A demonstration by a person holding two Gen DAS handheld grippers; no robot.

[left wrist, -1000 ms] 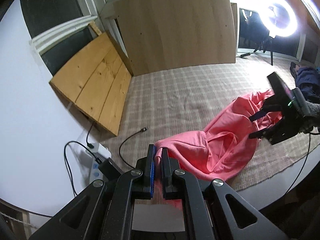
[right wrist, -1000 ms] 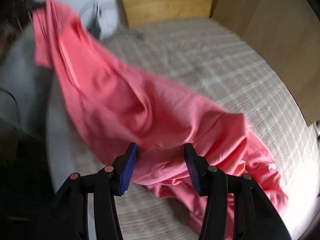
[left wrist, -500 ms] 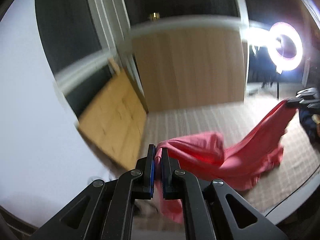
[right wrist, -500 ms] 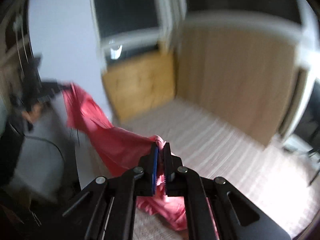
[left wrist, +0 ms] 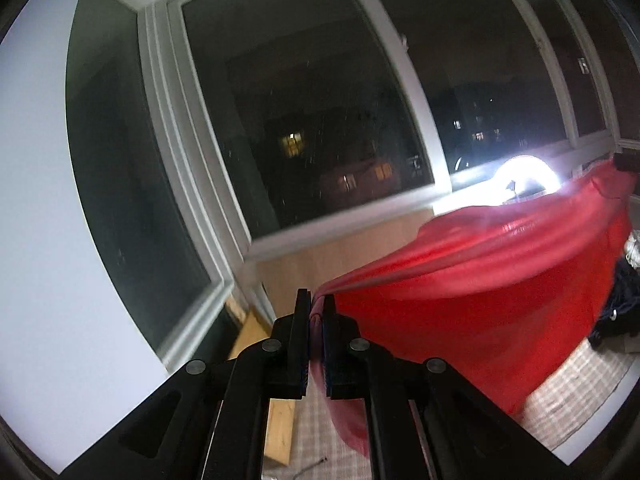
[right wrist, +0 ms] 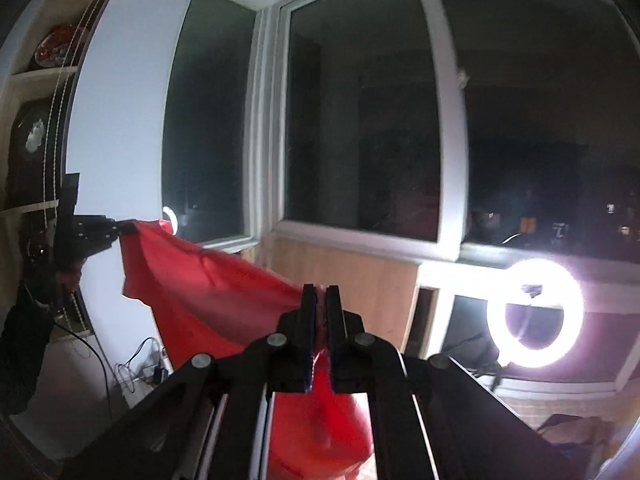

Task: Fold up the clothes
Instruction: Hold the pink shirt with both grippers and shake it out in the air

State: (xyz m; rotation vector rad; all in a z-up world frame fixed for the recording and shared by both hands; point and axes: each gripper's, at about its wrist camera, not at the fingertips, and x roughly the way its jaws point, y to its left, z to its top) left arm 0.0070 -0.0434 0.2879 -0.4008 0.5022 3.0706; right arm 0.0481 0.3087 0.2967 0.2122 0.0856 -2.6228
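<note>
Up front in the left wrist view, the left gripper (left wrist: 317,312) is pointing nearly level toward the window (left wrist: 304,120), its jaws pressed together and pinching a bunched edge of the red garment (left wrist: 480,280). From there the garment is stretching rightward in the air, above the checked mat (left wrist: 568,396), to the right gripper (left wrist: 626,162) at the far right edge, which is gripping its other end. A ring light (left wrist: 524,172) is glaring behind the cloth. No writing is showing that can be read.

Over in the right wrist view, the right gripper (right wrist: 320,308) is also pointing close to level at the window (right wrist: 360,120), jaws closed tight on the garment (right wrist: 208,292). The cloth is hanging below the fingers and spanning leftward to the left gripper (right wrist: 120,228), which is pinching the far corner. The ring light (right wrist: 536,312) is shining at the right. No labels are legible here either.
</note>
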